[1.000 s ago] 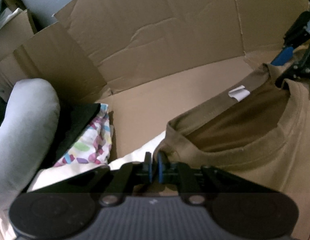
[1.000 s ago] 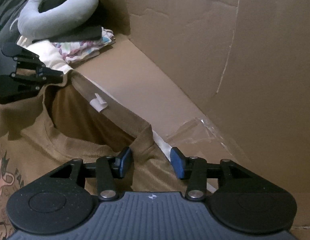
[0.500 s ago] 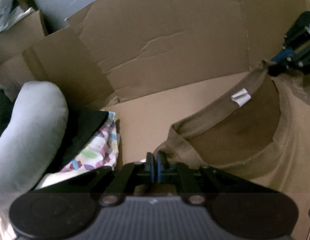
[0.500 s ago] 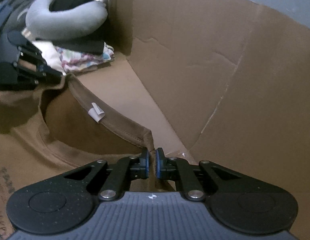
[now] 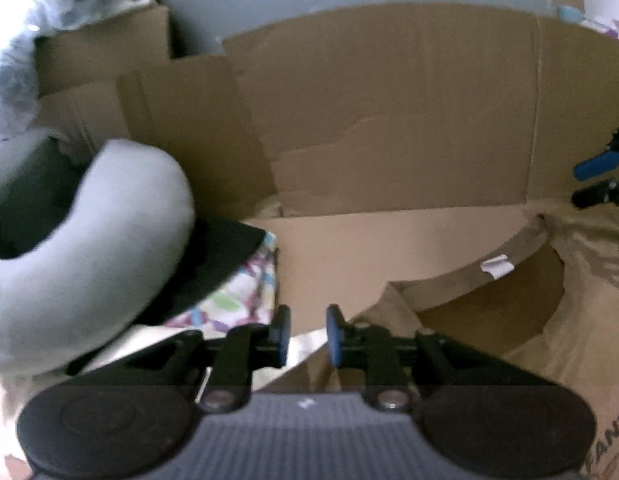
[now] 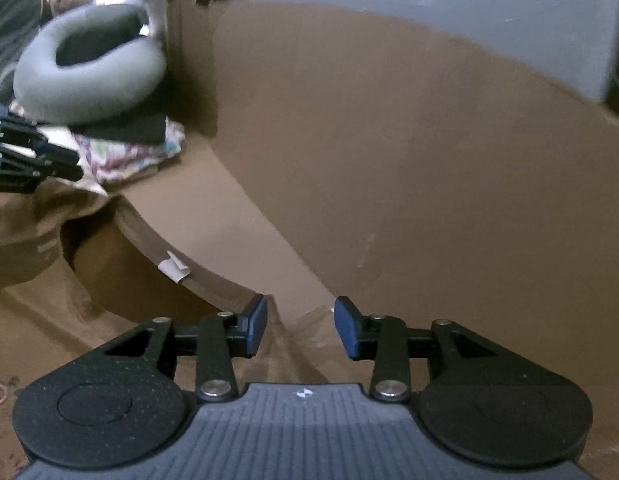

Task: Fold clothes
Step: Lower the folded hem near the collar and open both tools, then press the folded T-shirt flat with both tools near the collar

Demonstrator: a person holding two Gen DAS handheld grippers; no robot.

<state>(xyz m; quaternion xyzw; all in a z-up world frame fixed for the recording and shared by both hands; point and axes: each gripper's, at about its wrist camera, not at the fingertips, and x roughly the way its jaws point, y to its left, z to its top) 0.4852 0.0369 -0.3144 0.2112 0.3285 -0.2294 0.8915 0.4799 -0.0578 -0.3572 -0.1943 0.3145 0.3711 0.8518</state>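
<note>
I see both my left tool [image 5: 307, 336] and right tool [image 6: 300, 326] opening, pads clear of the tan T-shirt's [image 5: 581, 320] collar.

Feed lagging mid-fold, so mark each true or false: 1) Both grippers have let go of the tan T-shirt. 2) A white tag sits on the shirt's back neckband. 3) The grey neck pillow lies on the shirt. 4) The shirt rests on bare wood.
1) True: left gripper and right gripper are opening, pads clear of the tan T-shirt.
2) True: white tag.
3) False: the grey neck pillow sits on a folded dark garment beside it.
4) False: it rests on brown cardboard.
</note>
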